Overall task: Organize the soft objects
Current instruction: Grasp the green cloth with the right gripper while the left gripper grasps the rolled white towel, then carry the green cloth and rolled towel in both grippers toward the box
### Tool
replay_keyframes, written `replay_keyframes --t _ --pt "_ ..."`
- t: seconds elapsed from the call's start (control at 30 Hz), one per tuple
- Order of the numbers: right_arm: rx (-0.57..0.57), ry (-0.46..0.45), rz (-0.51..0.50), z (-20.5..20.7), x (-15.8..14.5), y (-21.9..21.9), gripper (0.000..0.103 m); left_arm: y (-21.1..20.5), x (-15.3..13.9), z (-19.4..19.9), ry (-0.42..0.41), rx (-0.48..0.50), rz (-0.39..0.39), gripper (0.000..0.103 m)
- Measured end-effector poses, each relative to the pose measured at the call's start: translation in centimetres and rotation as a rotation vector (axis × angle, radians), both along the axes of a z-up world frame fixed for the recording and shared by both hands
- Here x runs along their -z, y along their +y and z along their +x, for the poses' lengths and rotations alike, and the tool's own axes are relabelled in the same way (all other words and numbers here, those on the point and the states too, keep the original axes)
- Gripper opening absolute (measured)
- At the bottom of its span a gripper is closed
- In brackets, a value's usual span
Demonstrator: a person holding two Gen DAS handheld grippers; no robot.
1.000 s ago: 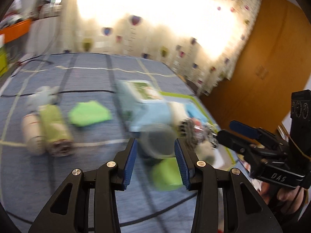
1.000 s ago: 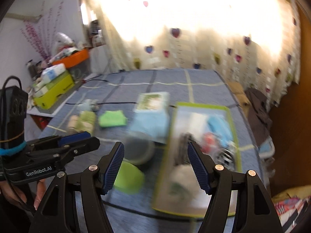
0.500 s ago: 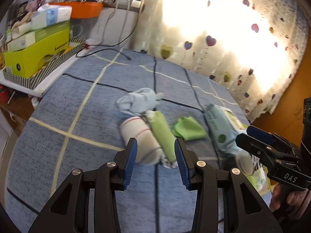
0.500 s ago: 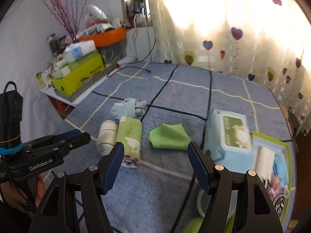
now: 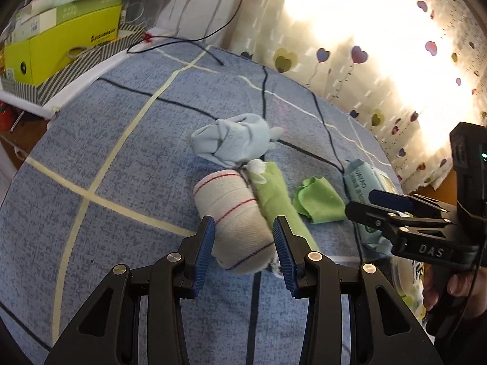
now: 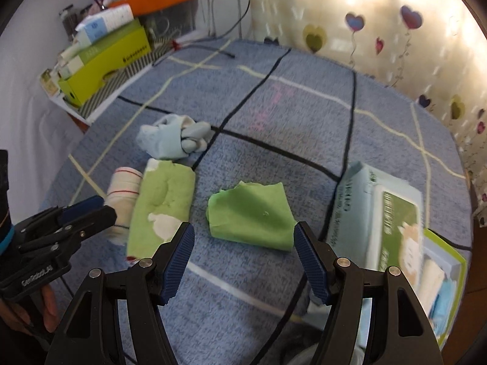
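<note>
The left tongs [image 5: 243,245] stand spread astride the near end of a cream rolled sock with red stripes [image 5: 236,222], pads clear of it. The right tongs [image 6: 243,257] gape empty over a crumpled green cloth [image 6: 249,213] on the blue checked bed [image 6: 304,127]. Beyond lie a green rolled towel [image 6: 161,200] and a pale blue sock bundle [image 6: 170,137].

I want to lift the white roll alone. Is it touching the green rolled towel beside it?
Touching. In the left wrist view the white roll lies pressed along the green rolled towel, no bedspread showing between; the right wrist view agrees.
</note>
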State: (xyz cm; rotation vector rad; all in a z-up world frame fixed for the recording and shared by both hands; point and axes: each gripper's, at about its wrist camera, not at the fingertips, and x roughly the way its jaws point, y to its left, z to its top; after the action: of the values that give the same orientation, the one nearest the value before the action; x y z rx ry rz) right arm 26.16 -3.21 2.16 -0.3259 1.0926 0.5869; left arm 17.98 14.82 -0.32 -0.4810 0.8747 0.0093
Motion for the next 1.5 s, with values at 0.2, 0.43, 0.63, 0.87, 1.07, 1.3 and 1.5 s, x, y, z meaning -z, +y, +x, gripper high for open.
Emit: replay_keyframes --t 0.2,0.43,0.63,0.87,1.07,1.3,1.5 --pt "-0.009 0.084 -0.049 2.6 2.4 1.0 0.068 0.4 1.1 0.7 0.021 0.0 -0.047 0.048" --pt "-0.01 0.146 -0.114 4.3 4.7 1.8 0.068 0.3 1.3 1.2 0.016 -0.004 -0.054 0.049" --pt "-0.019 0.119 -0.138 4.3 5.2 1.8 0.053 0.1 1.4 1.2 -0.002 0.002 -0.034 0.049" --pt "-0.034 0.082 -0.142 3.4 4.5 1.8 0.016 0.0 1.1 0.9 -0.005 0.005 -0.015 0.044" --pt "-0.028 0.03 -0.098 1.6 2.4 1.0 0.016 0.3 0.7 -0.2 -0.013 -0.012 -0.005 0.042" --pt "-0.033 -0.045 -0.006 -1.9 -1.0 0.0 0.016 0.9 -0.7 -2.0 -0.045 -0.036 0.01 0.041" --pt "-0.022 -0.088 0.073 -5.0 -2.9 -1.3 0.016 0.1 -2.3 -3.8 -0.088 -0.021 0.015 0.041"
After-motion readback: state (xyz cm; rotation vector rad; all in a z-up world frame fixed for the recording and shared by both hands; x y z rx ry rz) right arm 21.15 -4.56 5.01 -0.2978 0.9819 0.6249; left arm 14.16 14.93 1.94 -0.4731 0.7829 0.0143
